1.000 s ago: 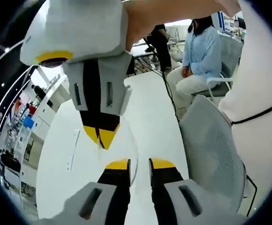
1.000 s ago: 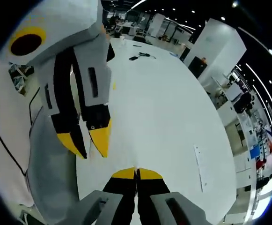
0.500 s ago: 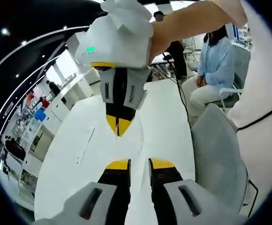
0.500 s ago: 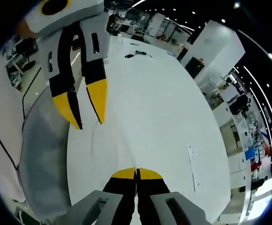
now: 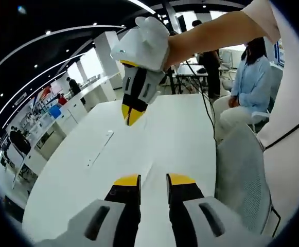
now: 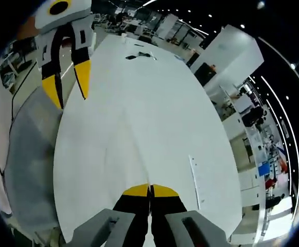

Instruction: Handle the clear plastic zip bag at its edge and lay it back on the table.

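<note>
Right hand-held gripper [image 6: 150, 191]: jaws pressed together. Faint creases fan out from the tips, so I judge it is pinching the clear plastic zip bag [image 6: 130, 150] at its near edge. The film is hard to read against the white.

Left hand-held gripper [image 5: 152, 179]: jaws spread, narrow gap, nothing seen between them. In the right gripper view it hangs at upper left [image 6: 69, 98], jaws apart, above the near edge of the tabletop [image 6: 159, 98].

Bag position: held just over the tabletop, running forward from the right tips along that gripper's line. Long axis roughly along the length of the tabletop, free end pointing to the far end, where cables [image 6: 139, 55] lie. In the left gripper view only a faint crease [image 5: 146, 149] shows, running from the right gripper [image 5: 131, 116] toward the left jaws.

Key relation: the bag lies ahead of and below the right tips, so the right gripper is the nearer one and the left stands clear. A thin strip [image 6: 194, 177] lies on the tabletop, well to the side.

Judgement: the lay-down needs the right gripper lowered, then its jaws released.
</note>
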`<state>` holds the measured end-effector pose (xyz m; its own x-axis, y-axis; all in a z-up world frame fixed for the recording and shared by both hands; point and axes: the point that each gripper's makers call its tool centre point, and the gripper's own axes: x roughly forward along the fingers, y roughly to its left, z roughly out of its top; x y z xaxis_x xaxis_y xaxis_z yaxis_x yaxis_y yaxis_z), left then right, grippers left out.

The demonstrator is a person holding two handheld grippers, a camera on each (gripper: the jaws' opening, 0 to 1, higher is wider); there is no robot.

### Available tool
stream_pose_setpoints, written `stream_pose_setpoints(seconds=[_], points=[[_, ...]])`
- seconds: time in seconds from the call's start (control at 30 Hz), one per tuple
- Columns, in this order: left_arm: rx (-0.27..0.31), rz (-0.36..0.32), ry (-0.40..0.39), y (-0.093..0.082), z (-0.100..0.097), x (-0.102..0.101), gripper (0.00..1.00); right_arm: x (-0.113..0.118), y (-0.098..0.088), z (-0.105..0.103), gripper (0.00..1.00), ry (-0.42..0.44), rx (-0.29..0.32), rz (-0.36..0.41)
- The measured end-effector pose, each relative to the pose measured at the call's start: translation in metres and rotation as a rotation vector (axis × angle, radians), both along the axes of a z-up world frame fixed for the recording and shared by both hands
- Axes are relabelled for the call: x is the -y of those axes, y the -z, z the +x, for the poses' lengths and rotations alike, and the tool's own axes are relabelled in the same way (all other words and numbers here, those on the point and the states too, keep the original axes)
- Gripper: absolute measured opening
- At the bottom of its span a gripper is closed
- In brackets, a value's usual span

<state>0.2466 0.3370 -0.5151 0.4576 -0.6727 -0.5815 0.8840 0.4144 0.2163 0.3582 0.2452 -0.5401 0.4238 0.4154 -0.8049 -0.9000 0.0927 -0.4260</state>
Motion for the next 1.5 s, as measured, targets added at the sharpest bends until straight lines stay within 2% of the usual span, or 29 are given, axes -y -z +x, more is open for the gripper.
stream_pose_setpoints(seconds=[0.1, 0.33, 0.43, 0.5, 0.8, 0.9, 1.03, 1.33, 1.5], points=[[-0.01, -0.017, -0.026, 0.003, 0.003, -0.005, 0.2, 0.002, 0.002, 0.009, 0.0, -0.001, 0.025, -0.013], [-0.035, -0.048, -0.078, 0.012, 0.011, -0.015, 0.24, 0.002, -0.002, 0.036, 0.0, 0.01, 0.125, -0.027], [-0.041, -0.057, -0.089, 0.014, 0.012, -0.016, 0.25, 0.0, -0.003, 0.04, 0.0, 0.013, 0.141, -0.022], [-0.046, -0.064, -0.099, 0.016, 0.013, -0.017, 0.26, -0.001, -0.003, 0.047, 0.0, 0.006, 0.184, -0.033], [-0.06, -0.094, -0.148, 0.021, 0.019, -0.025, 0.28, -0.004, 0.015, 0.063, 0.0, 0.009, 0.258, -0.048], [-0.065, -0.098, -0.158, 0.023, 0.02, -0.027, 0.28, -0.004, 0.02, 0.06, 0.0, 0.004, 0.279, -0.052], [-0.071, -0.1, -0.167, 0.026, 0.021, -0.029, 0.28, -0.007, 0.041, 0.057, 0.0, -0.016, 0.302, -0.058], [-0.086, -0.104, -0.174, 0.033, 0.02, -0.028, 0.28, -0.012, 0.082, 0.025, 0.0, -0.042, 0.29, -0.077], [-0.094, -0.101, -0.175, 0.037, 0.019, -0.03, 0.28, -0.013, 0.099, 0.01, 0.0, -0.042, 0.274, -0.075]])
